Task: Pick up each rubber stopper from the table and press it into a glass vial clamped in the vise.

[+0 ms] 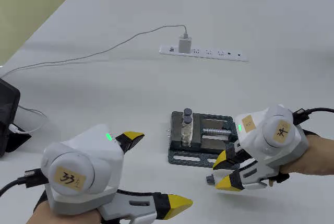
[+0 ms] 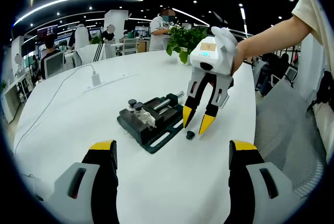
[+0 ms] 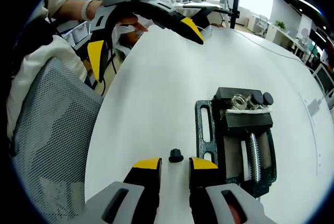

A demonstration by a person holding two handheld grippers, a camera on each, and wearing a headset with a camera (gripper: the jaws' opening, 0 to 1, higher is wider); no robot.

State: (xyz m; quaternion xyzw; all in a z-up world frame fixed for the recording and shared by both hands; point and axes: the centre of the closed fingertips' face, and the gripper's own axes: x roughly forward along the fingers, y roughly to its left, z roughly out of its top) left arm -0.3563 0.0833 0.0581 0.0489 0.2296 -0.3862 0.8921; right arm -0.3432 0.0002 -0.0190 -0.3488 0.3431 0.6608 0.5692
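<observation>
Nearest us, the left gripper [image 1: 155,169] hovers over the counter's [image 1: 130,85] near edge, its jaws spread wide and empty. Further right, the right gripper [image 1: 225,171] points its jaws down at a rubber stopper [image 3: 176,155], which lies on the counter just beside the near edge of the vise [image 1: 201,139]. These jaws are parted a little, with the stopper between their tips but not yet gripped.

We judge the stopper light, soft and grippy, yet small enough to tip or roll. It is best pinched across its wider head, leaving the plug end free.

In the vise stand glass vials [image 1: 186,125]. Two look already capped, and an open one [image 3: 239,101] sits beside them. Glass is brittle, so we'd press straight down. The capped neighbours and the vise screw [image 3: 254,153] crowd the approach. A power strip [image 1: 203,52] with a charger [image 1: 185,43] lies well apart, towards the far edge.
</observation>
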